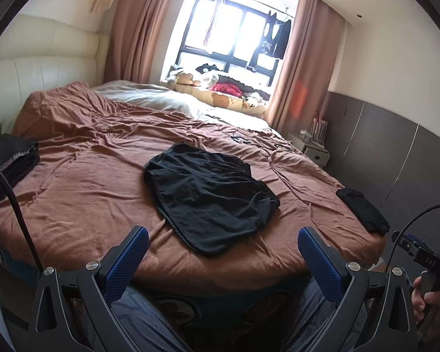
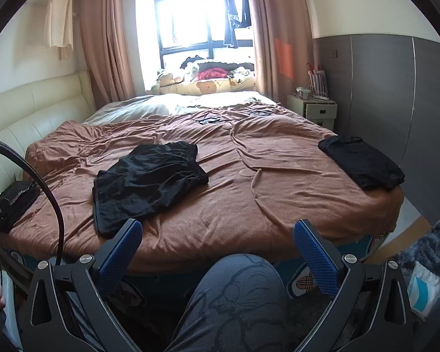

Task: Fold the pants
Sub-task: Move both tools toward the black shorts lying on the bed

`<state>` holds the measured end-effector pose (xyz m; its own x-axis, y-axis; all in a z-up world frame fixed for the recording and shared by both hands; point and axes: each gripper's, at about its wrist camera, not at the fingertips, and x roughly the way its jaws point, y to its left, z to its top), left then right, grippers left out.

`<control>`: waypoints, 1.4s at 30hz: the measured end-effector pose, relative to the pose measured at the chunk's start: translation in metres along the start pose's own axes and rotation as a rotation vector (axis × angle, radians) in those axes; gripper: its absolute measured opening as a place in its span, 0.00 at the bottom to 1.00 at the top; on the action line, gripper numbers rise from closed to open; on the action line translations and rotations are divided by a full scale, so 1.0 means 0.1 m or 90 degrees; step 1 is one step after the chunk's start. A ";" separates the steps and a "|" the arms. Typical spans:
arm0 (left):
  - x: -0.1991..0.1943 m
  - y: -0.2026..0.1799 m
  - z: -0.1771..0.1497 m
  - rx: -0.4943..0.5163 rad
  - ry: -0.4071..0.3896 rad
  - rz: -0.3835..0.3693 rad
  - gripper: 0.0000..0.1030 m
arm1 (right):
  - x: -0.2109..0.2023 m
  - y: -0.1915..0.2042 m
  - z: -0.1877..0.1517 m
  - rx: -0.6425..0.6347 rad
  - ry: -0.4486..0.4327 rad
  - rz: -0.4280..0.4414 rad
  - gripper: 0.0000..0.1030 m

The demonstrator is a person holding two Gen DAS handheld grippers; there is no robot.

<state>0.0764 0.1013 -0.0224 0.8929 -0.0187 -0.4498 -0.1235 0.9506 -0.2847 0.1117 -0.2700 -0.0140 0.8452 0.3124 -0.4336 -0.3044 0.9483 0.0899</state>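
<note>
In the left wrist view, the left claw (image 1: pixel 222 239) hangs above the near edge of the bed (image 1: pixel 82 193) with its blue-padded fingers (image 1: pixel 126 264) spread wide and nothing between them. The black shorts (image 1: pixel 208 195) lie unfolded and rumpled in the middle of the brown bedspread, just beyond the fingertips. A folded black garment (image 1: pixel 363 209) sits at the bed's right edge, well apart from the shorts, and a dark folded stack (image 1: pixel 10 160) rests at the left edge. At the far right, the person's hand (image 1: pixel 434 305) holds the handle of the other device.

In the right wrist view, the right claw (image 2: pixel 217 233) is likewise wide open and empty, held over the person's knee (image 2: pixel 243 281) at the foot of the bed. The shorts (image 2: pixel 148 180) lie ahead and to the left of it, their near hem close to the left fingertip (image 2: pixel 123 252). The folded black garment (image 2: pixel 362 162) rests near the bed's right corner, the dark stack (image 2: pixel 14 202) at the left edge. A bedside cabinet (image 2: pixel 315 110) stands beyond.
</note>
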 end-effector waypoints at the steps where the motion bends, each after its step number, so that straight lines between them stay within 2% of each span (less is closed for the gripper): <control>1: 0.06 0.04 0.01 -0.008 0.008 -0.001 0.97 | 0.06 -0.01 0.02 0.001 0.003 0.006 1.00; 8: 0.46 0.28 0.01 -0.053 0.058 0.003 0.84 | 0.44 -0.06 0.15 -0.005 0.039 0.017 1.00; 9: 0.51 0.31 0.00 -0.057 0.065 0.003 0.79 | 0.51 -0.06 0.16 -0.006 0.045 0.017 1.00; 10: 0.57 0.33 0.00 -0.062 0.073 0.004 0.75 | 0.56 -0.07 0.18 -0.007 0.049 0.019 0.99; 16: 0.95 0.42 -0.02 -0.092 0.125 -0.011 0.69 | 0.88 -0.10 0.27 -0.014 0.076 0.047 0.90; 21: 1.26 0.50 -0.09 -0.118 0.172 -0.018 0.65 | 1.16 -0.15 0.32 -0.013 0.109 0.062 0.84; 34: 1.97 0.66 -0.21 -0.176 0.261 -0.026 0.55 | 1.79 -0.15 0.48 -0.024 0.189 0.033 0.83; 42: 2.25 0.78 -0.26 -0.210 0.299 -0.011 0.55 | 2.12 -0.15 0.52 -0.007 0.220 0.072 0.84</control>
<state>0.2568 0.1630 -0.1678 0.6177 -0.2409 -0.7486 -0.3055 0.8036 -0.5107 0.3185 -0.2145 -0.0606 0.6079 0.3753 -0.6998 -0.3935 0.9078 0.1450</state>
